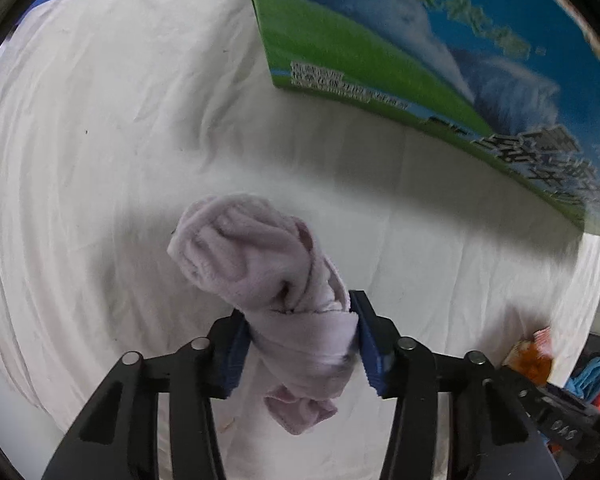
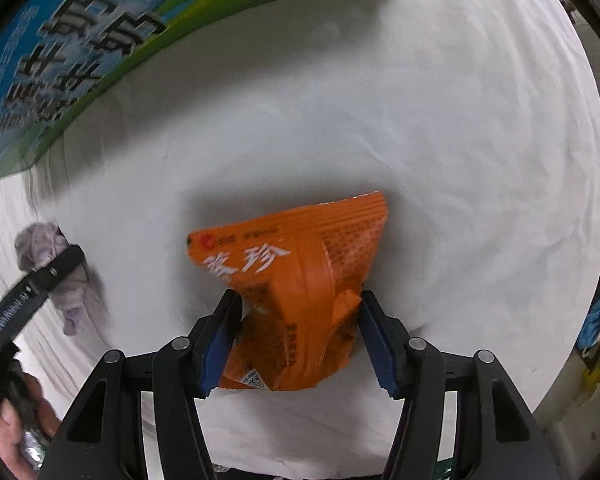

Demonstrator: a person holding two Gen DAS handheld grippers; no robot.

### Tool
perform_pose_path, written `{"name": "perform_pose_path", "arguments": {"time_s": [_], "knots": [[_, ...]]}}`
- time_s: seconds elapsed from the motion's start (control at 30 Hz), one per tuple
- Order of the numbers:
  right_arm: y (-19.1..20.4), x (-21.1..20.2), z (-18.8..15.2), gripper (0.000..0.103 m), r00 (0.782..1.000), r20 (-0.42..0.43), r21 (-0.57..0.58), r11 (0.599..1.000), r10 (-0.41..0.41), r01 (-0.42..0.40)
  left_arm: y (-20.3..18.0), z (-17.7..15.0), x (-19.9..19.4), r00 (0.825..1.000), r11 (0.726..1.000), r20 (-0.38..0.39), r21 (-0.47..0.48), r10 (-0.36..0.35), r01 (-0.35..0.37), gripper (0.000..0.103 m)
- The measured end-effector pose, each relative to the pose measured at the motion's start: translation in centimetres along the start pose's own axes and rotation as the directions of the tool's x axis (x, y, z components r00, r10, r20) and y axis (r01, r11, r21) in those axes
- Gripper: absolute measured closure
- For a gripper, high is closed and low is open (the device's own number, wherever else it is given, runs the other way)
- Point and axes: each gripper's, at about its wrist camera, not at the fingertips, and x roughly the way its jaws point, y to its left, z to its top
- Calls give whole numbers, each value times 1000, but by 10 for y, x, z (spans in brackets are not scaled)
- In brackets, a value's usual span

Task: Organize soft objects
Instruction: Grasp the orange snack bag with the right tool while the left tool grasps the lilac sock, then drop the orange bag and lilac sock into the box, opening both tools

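My left gripper (image 1: 302, 332) is shut on a rolled pale lilac cloth (image 1: 256, 256) and holds it above the white sheet. The cloth sticks out forward and hangs below the pads. My right gripper (image 2: 298, 328) is shut on an orange snack packet (image 2: 300, 276) with white characters, held just above the sheet. The lilac cloth also shows in the right wrist view (image 2: 46, 246), at the far left in the left gripper. The orange packet shows at the lower right of the left wrist view (image 1: 532, 354).
A large blue and green printed carton (image 1: 420, 48) stands on the white sheet (image 1: 100, 140) beyond both grippers; it also shows in the right wrist view (image 2: 80, 40). The table edge runs at the right (image 2: 580, 320), with blue things below it.
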Motion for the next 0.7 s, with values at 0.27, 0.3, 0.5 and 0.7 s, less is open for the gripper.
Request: {"name": "perform_pose_path", "arguments": {"time_s": [0.27,0.3,0.5,0.7], "knots": [[16,-27,-16,61,998,68,-74,997,9,-4,0,-24,-41,995,996,101,81,16,-25,60],[18,-34,-19,61,997,75,-91,996,19,-12,-5,-32,-49,993,995,120,97,15,-27,60],[21,-89,-43,61,988,124,-153,985,94,-74,-31,-52,-100,980,984,198,176,-33,-2,60],[23,-177,-37,61,953,223,-223,963,203,-152,-58,-33,-182,951,966,273,247,-142,73,60]]}}
